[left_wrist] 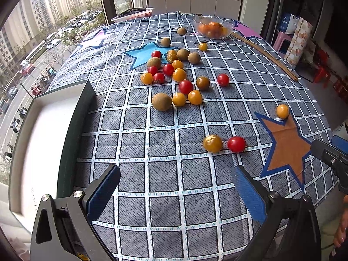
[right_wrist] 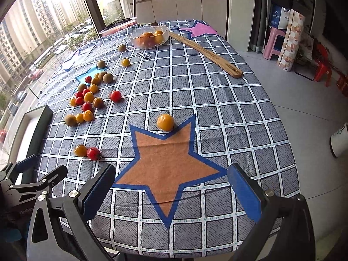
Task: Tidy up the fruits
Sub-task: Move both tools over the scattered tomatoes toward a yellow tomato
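Note:
Several red and yellow cherry tomatoes and brown kiwis lie scattered on the checked tablecloth [left_wrist: 165,182], most in a cluster [left_wrist: 174,74] past the middle; the cluster also shows in the right wrist view [right_wrist: 91,95]. A yellow tomato [left_wrist: 212,143] and a red tomato [left_wrist: 236,144] lie closest to my left gripper [left_wrist: 178,193], which is open and empty above the cloth. My right gripper [right_wrist: 171,193] is open and empty over the orange star [right_wrist: 167,163], with a lone yellow tomato [right_wrist: 165,122] ahead of it. A white tray with a dark rim [left_wrist: 71,134] sits at the left.
A glass bowl [left_wrist: 212,27] holding orange fruit stands at the far side, also in the right wrist view [right_wrist: 149,36]. A long wooden stick [right_wrist: 204,52] lies at the far right of the table. A window is at the left, stools and bags on the floor at the right.

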The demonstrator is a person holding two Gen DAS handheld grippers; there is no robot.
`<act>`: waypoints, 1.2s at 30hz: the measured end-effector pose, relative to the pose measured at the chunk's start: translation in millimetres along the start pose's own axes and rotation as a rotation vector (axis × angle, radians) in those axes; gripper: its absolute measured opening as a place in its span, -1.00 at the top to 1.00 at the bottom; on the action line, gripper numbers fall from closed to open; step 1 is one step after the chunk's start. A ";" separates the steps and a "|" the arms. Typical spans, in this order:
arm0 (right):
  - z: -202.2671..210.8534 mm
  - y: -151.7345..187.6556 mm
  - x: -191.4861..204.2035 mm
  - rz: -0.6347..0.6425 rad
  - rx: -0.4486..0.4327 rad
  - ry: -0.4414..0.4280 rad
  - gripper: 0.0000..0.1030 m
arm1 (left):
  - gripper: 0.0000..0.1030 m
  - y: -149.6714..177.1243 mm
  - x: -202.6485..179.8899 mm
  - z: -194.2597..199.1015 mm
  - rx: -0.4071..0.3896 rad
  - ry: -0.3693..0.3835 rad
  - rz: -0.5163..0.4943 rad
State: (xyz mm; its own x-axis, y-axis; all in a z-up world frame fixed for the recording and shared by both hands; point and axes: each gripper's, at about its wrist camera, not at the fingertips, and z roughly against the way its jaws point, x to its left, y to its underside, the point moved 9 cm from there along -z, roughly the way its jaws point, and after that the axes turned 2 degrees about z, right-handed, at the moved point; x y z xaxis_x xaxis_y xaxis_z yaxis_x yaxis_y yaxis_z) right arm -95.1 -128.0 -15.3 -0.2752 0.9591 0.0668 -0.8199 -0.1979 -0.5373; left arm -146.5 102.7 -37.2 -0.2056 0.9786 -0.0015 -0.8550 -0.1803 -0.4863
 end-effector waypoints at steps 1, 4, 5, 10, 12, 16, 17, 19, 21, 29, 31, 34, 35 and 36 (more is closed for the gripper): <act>-0.2 -0.2 1.0 0.000 0.002 -0.002 -1.00 | -1.00 -0.4 0.2 0.5 -0.002 -0.004 -0.001; 0.1 -0.7 3.2 0.007 0.002 0.000 -1.00 | -1.00 -0.6 1.8 2.2 -0.006 -0.005 0.002; 0.3 -0.9 3.6 0.009 0.002 -0.001 -1.00 | -1.00 -0.7 2.2 2.2 -0.006 -0.004 0.005; -0.9 -0.9 4.2 0.009 0.004 -0.001 -1.00 | -1.00 0.7 2.9 0.8 0.002 -0.009 0.002; -1.7 -0.9 3.8 0.011 0.006 0.000 -1.00 | -1.00 0.8 2.9 0.7 0.001 -0.010 0.004; -3.5 -1.5 4.0 0.011 0.009 0.001 -1.00 | -1.00 0.3 2.9 0.0 0.001 -0.011 0.002; -3.4 -1.3 4.0 0.011 0.008 0.001 -1.00 | -1.00 0.0 3.0 -0.4 0.002 -0.013 0.001; -4.0 -1.1 4.0 0.010 0.009 0.000 -1.00 | -1.00 -0.6 3.4 -1.5 0.005 -0.014 -0.002; -4.6 -1.5 4.1 0.011 0.010 0.001 -1.00 | -1.00 -0.6 4.4 -2.6 0.006 -0.017 -0.002; -7.2 -1.5 5.7 0.017 0.014 -0.001 -1.00 | -1.00 1.1 4.5 -8.3 0.019 -0.027 -0.005; -8.0 -0.9 5.3 0.017 0.017 -0.001 -1.00 | -1.00 1.7 3.9 -9.2 0.022 -0.028 -0.008; -8.3 -0.6 4.5 0.014 0.020 -0.002 -1.00 | -1.00 1.5 2.7 -9.9 0.023 -0.029 -0.009; -8.4 -0.5 4.1 0.013 0.020 -0.002 -1.00 | -1.00 1.3 2.5 -10.0 0.022 -0.029 -0.008; -8.2 -0.6 3.6 0.012 0.020 -0.003 -1.00 | -1.00 1.3 2.5 -10.2 0.022 -0.029 -0.008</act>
State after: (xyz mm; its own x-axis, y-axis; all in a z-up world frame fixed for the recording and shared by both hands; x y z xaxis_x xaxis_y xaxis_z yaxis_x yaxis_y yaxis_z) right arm -91.5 -122.7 -21.6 -0.2862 0.9561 0.0627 -0.8264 -0.2132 -0.5212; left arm -143.3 105.9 -46.7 -0.2120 0.9769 0.0281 -0.8669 -0.1747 -0.4668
